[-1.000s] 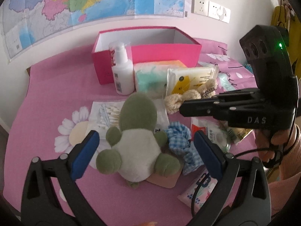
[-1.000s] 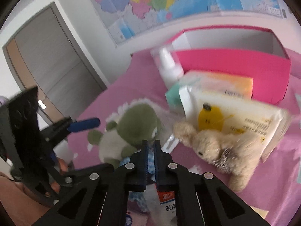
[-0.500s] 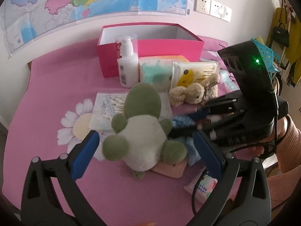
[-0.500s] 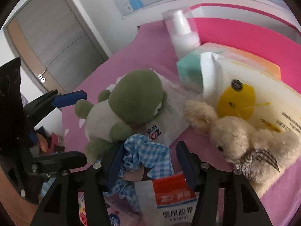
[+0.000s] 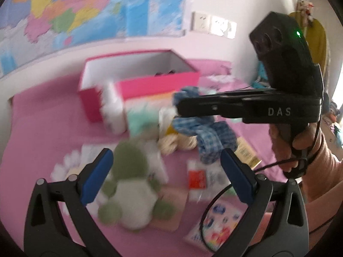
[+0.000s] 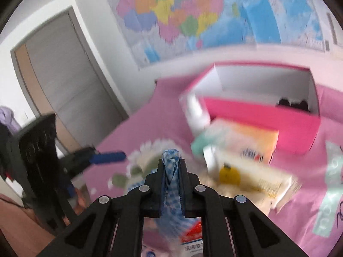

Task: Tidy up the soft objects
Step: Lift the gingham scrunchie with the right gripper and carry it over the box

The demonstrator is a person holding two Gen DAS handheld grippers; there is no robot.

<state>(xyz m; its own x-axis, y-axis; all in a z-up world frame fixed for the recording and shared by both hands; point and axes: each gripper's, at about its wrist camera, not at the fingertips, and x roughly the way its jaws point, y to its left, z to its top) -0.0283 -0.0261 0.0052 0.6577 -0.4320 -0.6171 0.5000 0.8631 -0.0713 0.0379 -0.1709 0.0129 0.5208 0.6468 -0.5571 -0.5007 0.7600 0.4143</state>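
Observation:
My right gripper (image 6: 172,162) is shut on the blue checked scrunchie (image 6: 171,171) and holds it lifted above the pink bed; it also shows in the left wrist view (image 5: 179,107) with the scrunchie (image 5: 212,137) hanging below. My left gripper (image 5: 165,171) is open and empty above the green plush frog (image 5: 130,184). A beige plush bunny (image 5: 171,144) lies behind the frog. The open pink box (image 5: 139,85) stands at the back; it also shows in the right wrist view (image 6: 257,115).
A white pump bottle (image 5: 113,111), tissue packs (image 6: 246,145) and a yellow-labelled wipes pack (image 6: 246,177) stand in front of the box. Small packets (image 5: 197,180) and a printed pouch (image 5: 216,220) lie near the front. A door (image 6: 64,85) is at left.
My right gripper has closed on the blue checked scrunchie and lifted it off the bed toward the pink box. My left gripper stays open over the frog.

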